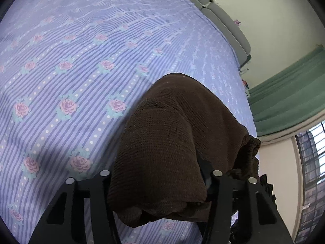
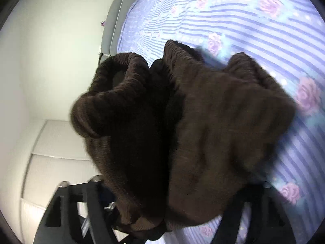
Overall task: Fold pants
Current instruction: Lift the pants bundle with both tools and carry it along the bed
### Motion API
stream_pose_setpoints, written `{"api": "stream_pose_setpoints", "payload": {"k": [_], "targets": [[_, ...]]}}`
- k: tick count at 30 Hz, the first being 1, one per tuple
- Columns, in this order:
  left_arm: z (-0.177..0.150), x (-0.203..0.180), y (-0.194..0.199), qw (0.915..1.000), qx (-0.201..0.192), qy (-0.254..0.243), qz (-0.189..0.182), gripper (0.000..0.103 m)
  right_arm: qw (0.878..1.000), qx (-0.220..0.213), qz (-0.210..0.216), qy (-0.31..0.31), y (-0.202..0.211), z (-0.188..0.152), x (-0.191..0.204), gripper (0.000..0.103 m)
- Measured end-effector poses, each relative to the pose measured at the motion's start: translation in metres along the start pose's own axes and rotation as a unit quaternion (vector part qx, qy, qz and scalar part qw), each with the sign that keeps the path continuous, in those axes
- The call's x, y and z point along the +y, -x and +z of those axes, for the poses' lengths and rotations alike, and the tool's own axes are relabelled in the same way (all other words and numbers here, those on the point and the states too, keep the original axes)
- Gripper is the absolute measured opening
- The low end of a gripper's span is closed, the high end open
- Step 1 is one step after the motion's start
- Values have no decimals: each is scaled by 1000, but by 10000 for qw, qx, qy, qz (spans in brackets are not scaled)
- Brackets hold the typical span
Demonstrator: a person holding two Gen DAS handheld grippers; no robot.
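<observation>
Left wrist view shows the left gripper (image 1: 160, 199) clamped on the brown pants (image 1: 178, 142) above the bedsheet (image 1: 71, 61), right gripper (image 2: 162, 213) likewise pinching bunched cloth, so a thick uneven bite may slip

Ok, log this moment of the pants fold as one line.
stage: grasp | left gripper: brown knit pants between jaws | right gripper: bunched pants between jaws | surface: floral striped bedsheet

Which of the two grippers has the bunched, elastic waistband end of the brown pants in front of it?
The right gripper: ribbed, gathered waistband folds of the brown pants rise before it. The left gripper shows smooth, flat cloth.
</observation>
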State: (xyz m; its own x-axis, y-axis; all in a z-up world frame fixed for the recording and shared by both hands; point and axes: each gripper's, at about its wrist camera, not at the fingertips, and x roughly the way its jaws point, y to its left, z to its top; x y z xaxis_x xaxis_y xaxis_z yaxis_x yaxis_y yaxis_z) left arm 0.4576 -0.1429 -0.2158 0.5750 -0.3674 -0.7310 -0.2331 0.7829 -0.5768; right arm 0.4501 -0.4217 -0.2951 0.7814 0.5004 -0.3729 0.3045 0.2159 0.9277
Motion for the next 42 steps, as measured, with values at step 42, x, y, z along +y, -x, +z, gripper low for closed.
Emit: {"api": "stream_pose_setpoints", "payload": {"k": [42], "targets": [[305, 237, 280, 9785, -1895, 655, 490, 44, 9783, 1575, 982, 916, -278, -210, 259, 41]]}}
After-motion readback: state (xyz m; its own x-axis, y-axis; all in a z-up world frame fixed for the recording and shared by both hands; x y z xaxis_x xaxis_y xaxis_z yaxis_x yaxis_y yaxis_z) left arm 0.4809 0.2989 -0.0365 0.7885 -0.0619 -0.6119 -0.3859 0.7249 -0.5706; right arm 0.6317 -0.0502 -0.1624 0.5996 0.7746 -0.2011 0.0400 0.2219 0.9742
